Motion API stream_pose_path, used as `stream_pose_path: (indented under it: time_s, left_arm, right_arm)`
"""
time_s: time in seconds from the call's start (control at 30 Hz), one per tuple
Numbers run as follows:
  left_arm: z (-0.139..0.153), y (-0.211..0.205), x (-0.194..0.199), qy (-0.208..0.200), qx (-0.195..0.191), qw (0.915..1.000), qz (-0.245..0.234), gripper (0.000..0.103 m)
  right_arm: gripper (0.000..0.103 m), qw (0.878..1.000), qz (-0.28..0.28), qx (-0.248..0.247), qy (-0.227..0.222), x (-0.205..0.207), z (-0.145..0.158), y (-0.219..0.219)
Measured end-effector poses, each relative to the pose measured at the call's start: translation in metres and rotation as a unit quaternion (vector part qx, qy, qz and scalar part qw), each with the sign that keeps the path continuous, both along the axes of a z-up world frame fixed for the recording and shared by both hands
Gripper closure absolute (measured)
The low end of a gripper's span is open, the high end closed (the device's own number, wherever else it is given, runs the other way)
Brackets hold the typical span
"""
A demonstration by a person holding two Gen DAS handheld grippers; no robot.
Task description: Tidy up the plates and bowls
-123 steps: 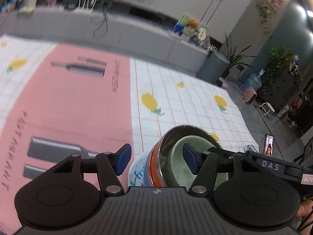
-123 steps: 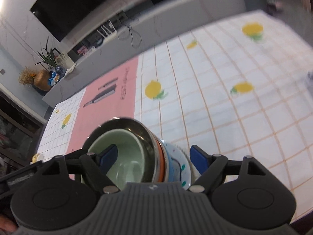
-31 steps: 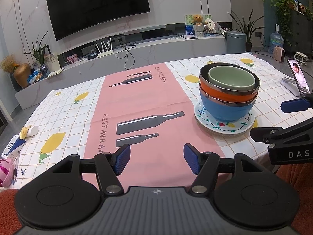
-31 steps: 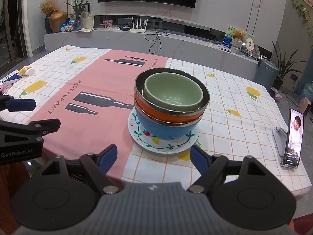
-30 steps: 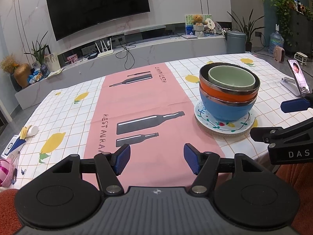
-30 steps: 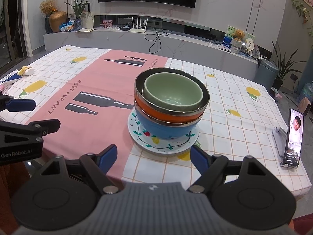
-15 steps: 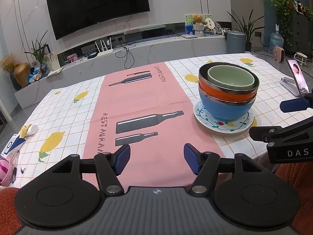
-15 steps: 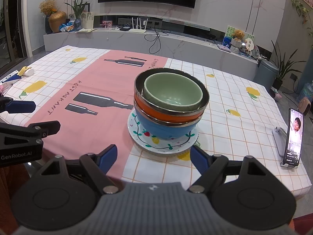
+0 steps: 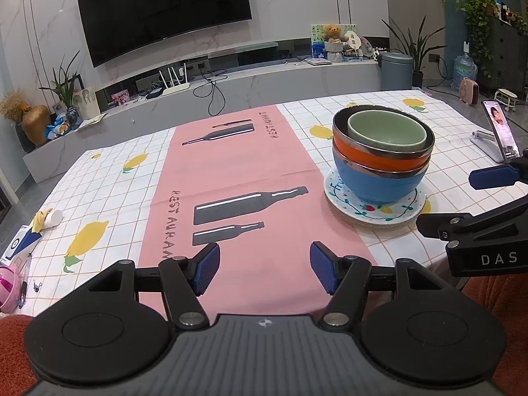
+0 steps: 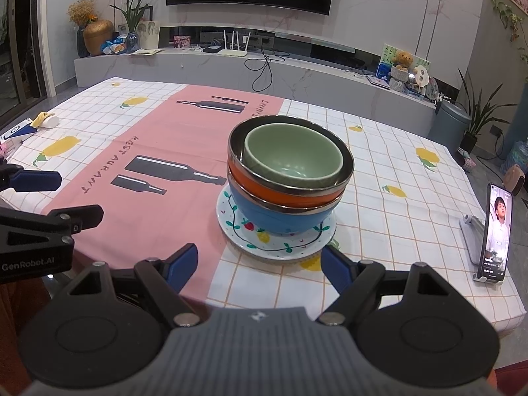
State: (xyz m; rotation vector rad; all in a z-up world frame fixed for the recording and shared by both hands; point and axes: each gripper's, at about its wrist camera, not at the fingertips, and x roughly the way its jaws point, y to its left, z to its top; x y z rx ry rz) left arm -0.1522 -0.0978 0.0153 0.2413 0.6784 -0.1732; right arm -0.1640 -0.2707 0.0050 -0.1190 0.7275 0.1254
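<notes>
- While both tools hang at the near edge of the tabletop (image 9: pixel 109 194), the left gripper (image 9: pixel 265 271) has its blue-padded fingers (image 9: pixel 206 268) spread apart with nothing between them, only the pink cloth runner printed with dark bottles (image 9: pixel 237 178) showing in the gap.
- The right gripper (image 10: pixel 259 264) likewise has its fingers (image 10: pixel 336 269) wide apart and empty, just short of the plate's near rim.
- In the left view the right gripper shows from the side at the right edge; in the right view the left one shows at the left edge.
- The white round plate with a painted vine and fruit border (image 10: pixel 250 242) lies flat on the white checked, lemon-printed cloth, just right of the runner.
- On the plate stands a blue round bowl with a metal rim (image 10: pixel 280 217); nested in it is an orange metal-rimmed bowl (image 10: pixel 287 196), and inside that a pale green ceramic bowl (image 10: pixel 293 158), seemingly a little off centre toward the left.
- Well right of the stack, a smartphone with a lit screen (image 10: pixel 496 232) leans on a grey stand.
- At the far left edge lie a blue-and-white card, a pen and what may be a pink cup (image 9: pixel 8 285), too cut off to be sure.
- Beyond the tabletop, a dark wall television (image 9: pixel 161 10) hangs over a long grey media bench.
</notes>
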Motion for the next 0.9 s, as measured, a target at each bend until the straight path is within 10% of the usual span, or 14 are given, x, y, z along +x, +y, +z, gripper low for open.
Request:
stream_pose_path:
  time_s: [0.9]
  left_arm:
    - [0.0004, -0.0025, -0.0010, 0.001, -0.001, 1.0000, 0.000, 0.029]
  right_arm:
    - [0.023, 1.000, 0.000, -0.003, 0.001, -0.0007, -0.0009, 0.0008]
